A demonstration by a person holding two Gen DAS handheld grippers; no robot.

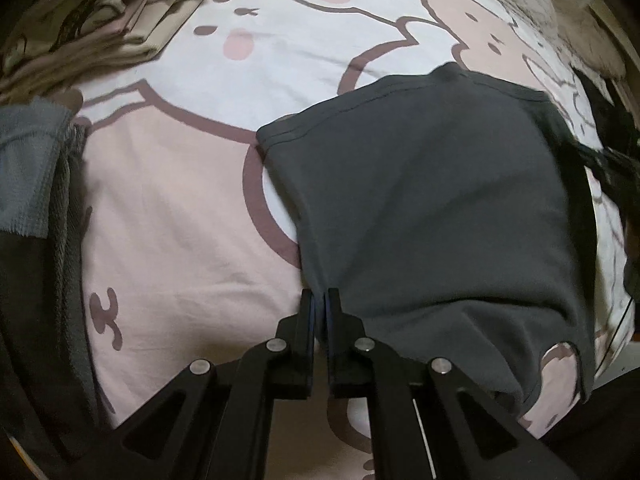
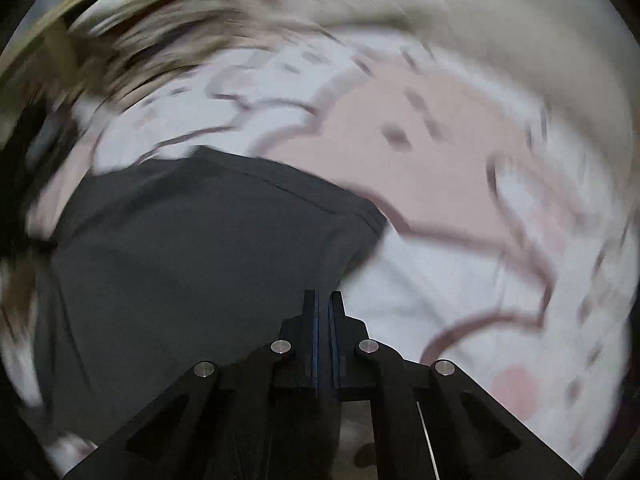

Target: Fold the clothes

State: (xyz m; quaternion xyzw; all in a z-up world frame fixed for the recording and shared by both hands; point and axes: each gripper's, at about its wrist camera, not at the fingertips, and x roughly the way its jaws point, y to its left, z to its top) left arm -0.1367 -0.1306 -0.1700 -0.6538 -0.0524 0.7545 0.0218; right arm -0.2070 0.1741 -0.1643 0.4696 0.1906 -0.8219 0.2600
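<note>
A dark grey garment point(image 1: 432, 208) lies spread on a bed sheet point(image 1: 180, 208) printed with pink and white cartoon animals. My left gripper point(image 1: 322, 298) points down at the garment's near left edge, shut with a pinch of the grey fabric between its pads. The right wrist view is blurred. There the same grey garment point(image 2: 192, 248) fills the lower left. My right gripper point(image 2: 323, 300) is shut at the garment's near right edge, with dark fabric running in between its fingers.
A stack of folded beige patterned cloth point(image 1: 100, 20) lies at the far left of the sheet. Grey and dark clothes point(image 1: 36, 184) are piled along the left edge. A black object point(image 1: 612, 152) juts in at the right. Pale bedding point(image 2: 500, 20) rises at the far right.
</note>
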